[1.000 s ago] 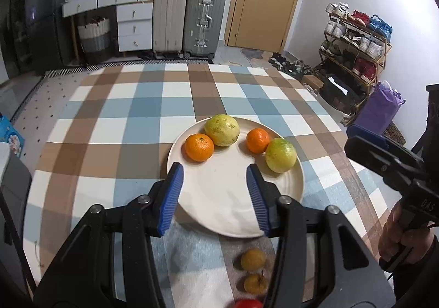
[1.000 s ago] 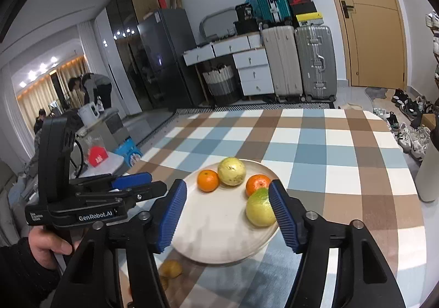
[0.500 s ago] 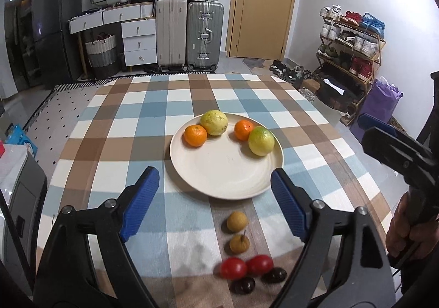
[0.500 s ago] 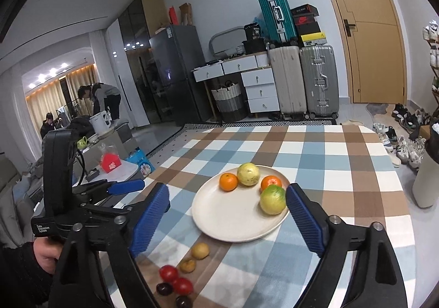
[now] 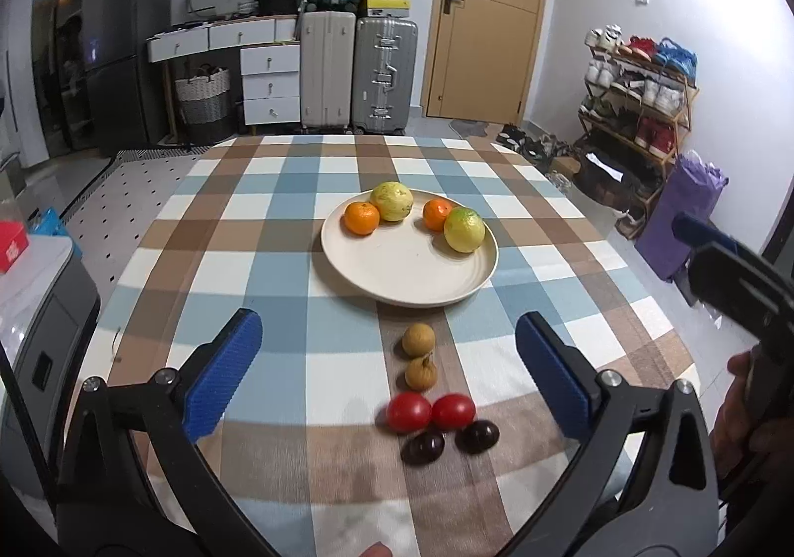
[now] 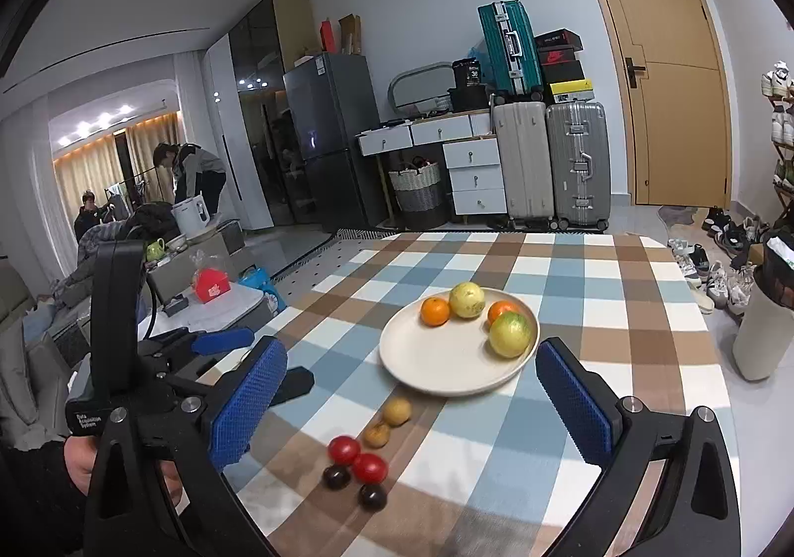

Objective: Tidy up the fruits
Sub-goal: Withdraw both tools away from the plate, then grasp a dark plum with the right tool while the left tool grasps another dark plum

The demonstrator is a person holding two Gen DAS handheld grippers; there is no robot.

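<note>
A cream plate (image 5: 412,279) (image 6: 446,358) on the checked table holds two oranges (image 5: 362,218) (image 5: 436,215) and two yellow-green fruits (image 5: 391,201) (image 5: 464,229). Nearer to me lie two brown longans (image 5: 418,339), two red tomatoes (image 5: 408,412) and two dark plums (image 5: 477,436), also seen in the right wrist view, tomatoes (image 6: 369,467). My left gripper (image 5: 387,316) hovers over the table short of the plate, its jaws opening wide with nothing between them. My right gripper (image 6: 409,346) is likewise opening and holds nothing, back from the plate.
The checked tablecloth (image 5: 248,219) covers a round table. A hand (image 5: 744,373) holds the other gripper at the right edge. Suitcases (image 5: 387,76), drawers and a door stand behind, a shoe rack (image 5: 640,110) to the right. A pale cylinder (image 6: 759,334) stands beside the table.
Both grippers have drawn back from the plate and risen a little, and both have opened wide. The small fruits in front of the plate have come into view.
</note>
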